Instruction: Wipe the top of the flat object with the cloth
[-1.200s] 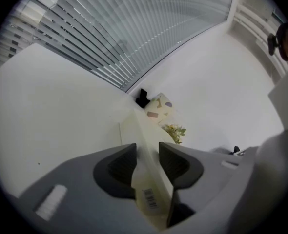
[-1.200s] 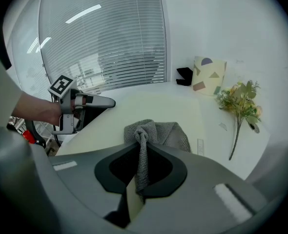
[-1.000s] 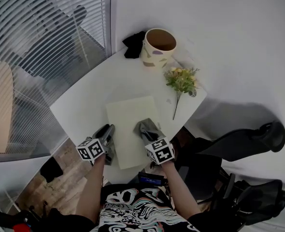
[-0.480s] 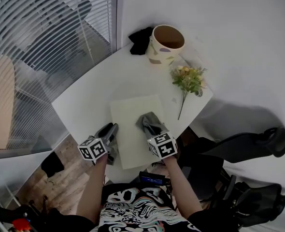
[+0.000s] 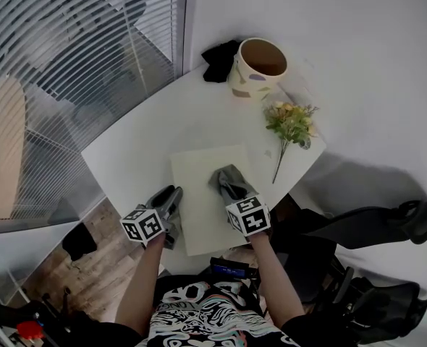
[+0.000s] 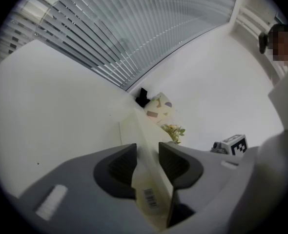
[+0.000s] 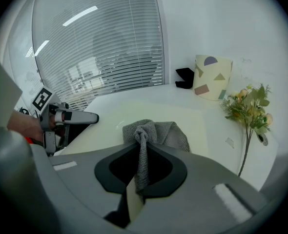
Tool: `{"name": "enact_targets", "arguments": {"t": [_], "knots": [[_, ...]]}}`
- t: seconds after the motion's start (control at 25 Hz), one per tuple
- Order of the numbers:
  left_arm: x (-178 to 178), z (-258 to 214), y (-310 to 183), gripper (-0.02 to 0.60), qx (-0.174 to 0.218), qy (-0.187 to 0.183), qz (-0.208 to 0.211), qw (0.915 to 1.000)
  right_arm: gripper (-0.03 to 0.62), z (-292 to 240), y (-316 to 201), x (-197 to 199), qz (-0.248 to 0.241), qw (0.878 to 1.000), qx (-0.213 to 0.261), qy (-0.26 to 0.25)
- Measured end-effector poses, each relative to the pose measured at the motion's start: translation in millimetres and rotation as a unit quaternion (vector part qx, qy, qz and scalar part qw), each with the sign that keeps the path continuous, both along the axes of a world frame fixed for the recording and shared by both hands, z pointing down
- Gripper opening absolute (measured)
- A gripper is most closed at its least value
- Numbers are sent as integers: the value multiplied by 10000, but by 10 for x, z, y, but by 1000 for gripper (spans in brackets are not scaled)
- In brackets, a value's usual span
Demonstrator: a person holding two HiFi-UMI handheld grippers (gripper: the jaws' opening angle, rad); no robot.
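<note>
Right tool [image 5: 233,191]: we clench the grey knitted cloth [image 5: 226,178] | cloth rests on near-right part of pale cream flat board [image 5: 199,166] | left tool [image 5: 170,195] clamps board's left edge | bare board lies ahead-left of cloth, we judge, long axis running away from us

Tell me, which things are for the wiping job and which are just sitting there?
For the job:
grey cloth, pinched in the right gripper
pale flat object, its edge clamped by the left gripper

Just sitting there:
patterned cup
flower sprig
black thing behind the cup
</note>
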State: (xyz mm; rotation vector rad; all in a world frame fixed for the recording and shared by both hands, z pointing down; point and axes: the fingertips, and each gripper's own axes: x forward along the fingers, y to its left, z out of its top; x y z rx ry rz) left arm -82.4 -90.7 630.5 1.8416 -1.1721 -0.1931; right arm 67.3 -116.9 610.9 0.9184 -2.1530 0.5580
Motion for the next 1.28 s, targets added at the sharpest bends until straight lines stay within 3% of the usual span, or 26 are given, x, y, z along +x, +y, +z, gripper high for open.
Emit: {"name": "enact_targets", "arguments": {"t": [0.52, 1.28], "knots": [[1, 0, 8, 196, -31, 99, 44, 9999, 14, -43, -99, -13, 76, 9994, -226, -263], [0, 8, 14, 196, -62, 139, -28, 9999, 14, -55, -467, -140, -199, 9998, 2, 19]]}}
